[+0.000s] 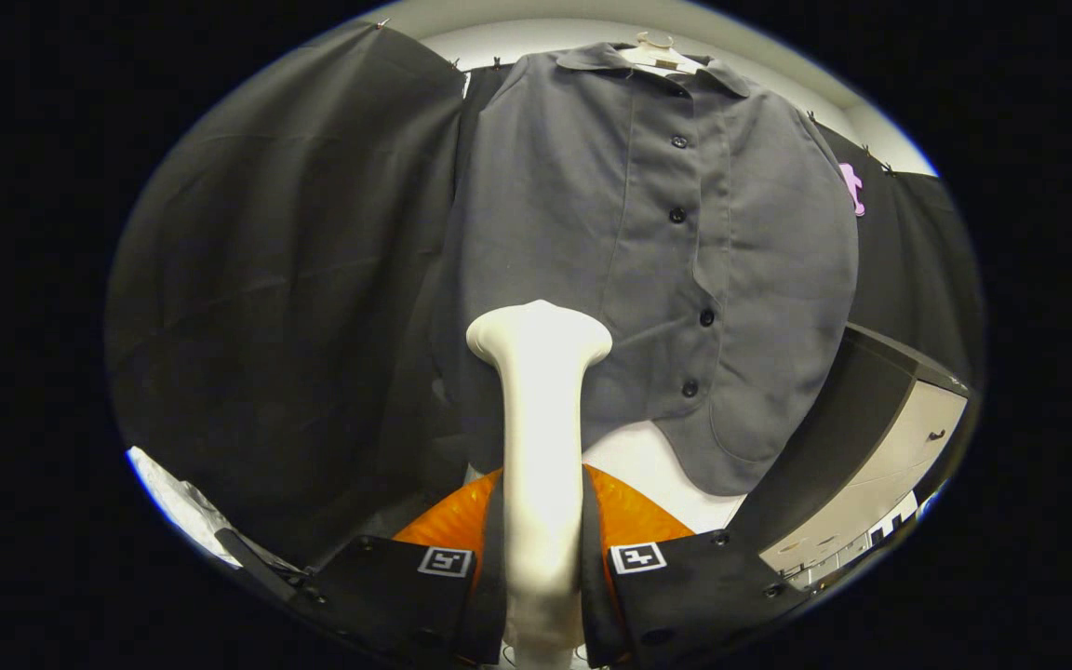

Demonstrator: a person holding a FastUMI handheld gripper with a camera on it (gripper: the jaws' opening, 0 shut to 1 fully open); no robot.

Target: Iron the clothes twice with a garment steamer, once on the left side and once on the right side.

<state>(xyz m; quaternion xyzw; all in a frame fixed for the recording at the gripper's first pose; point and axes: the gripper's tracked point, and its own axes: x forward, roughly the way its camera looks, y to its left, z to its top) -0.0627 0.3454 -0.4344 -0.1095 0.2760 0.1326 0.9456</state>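
A grey button-front shirt (657,251) hangs on a white hanger (655,51) against the black cloth wall. My gripper (541,558) is shut on the white garment steamer (541,419), both fingers pressing on its handle. The steamer rises upright between the fingers, and its wide head (539,333) sits in front of the shirt's lower left part, left of the button row. I cannot tell whether the head touches the cloth. The shirt's lower hem hangs just beyond the fingers to the right.
A dark cabinet with a pale front (880,437) stands at the right, close to the shirt's hem. Black cloth (294,298) drapes on the left. A white surface (648,465) lies below the shirt.
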